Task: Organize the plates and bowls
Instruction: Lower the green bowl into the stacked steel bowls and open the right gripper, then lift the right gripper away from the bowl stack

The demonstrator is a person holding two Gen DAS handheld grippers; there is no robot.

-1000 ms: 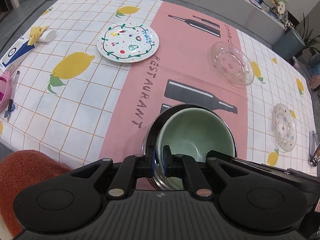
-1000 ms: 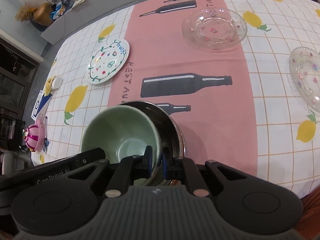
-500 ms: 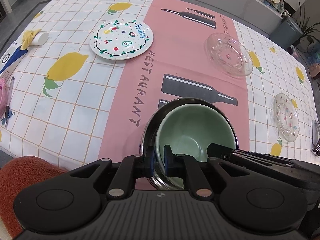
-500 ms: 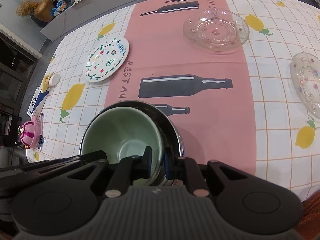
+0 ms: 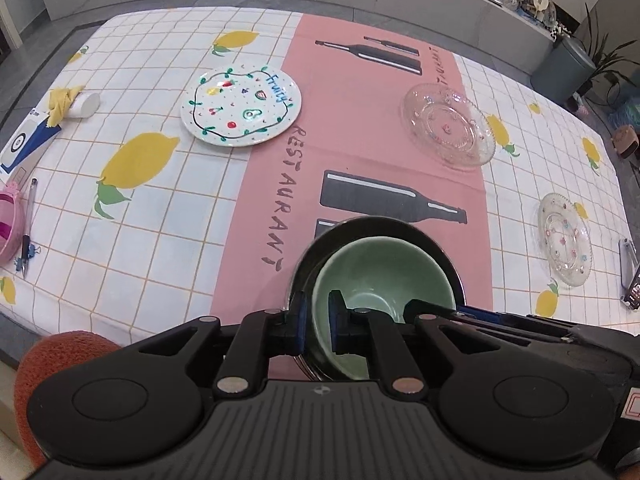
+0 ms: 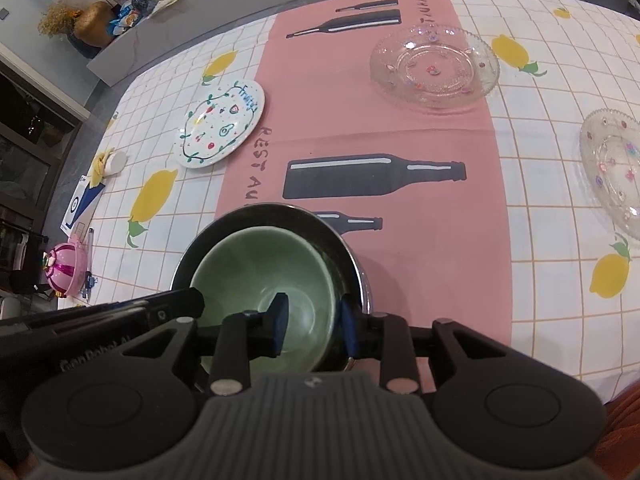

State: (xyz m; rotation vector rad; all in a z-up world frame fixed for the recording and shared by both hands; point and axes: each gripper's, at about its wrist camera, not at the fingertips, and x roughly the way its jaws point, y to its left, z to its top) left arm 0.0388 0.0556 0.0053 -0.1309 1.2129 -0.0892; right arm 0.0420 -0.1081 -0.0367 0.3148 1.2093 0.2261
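A green bowl [image 5: 384,276] [image 6: 260,276] sits nested inside a steel bowl [image 5: 360,226] [image 6: 280,212] on the pink strip near the table's front edge. My left gripper [image 5: 317,320] is shut on the green bowl's near-left rim. My right gripper [image 6: 314,322] straddles the near-right rim; its jaws are opening, and the inner pad stands clear of the wall. A white fruit-painted plate [image 5: 240,106] [image 6: 222,124] lies far left. A large glass plate [image 5: 448,124] [image 6: 434,66] and a small glass plate [image 5: 564,238] [image 6: 612,168] lie to the right.
At the left edge are a pink toy [image 6: 66,264], a pen [image 5: 28,224], a blue-and-white box [image 5: 24,140] and a white roll with yellow cloth [image 5: 80,104]. A phone [image 5: 630,276] lies at the right edge. An orange cushion [image 5: 52,360] is below the front edge.
The green bowl has settled lower and more level inside the steel bowl. The right gripper's jaws have spread apart off its rim. The left grip looks the same.
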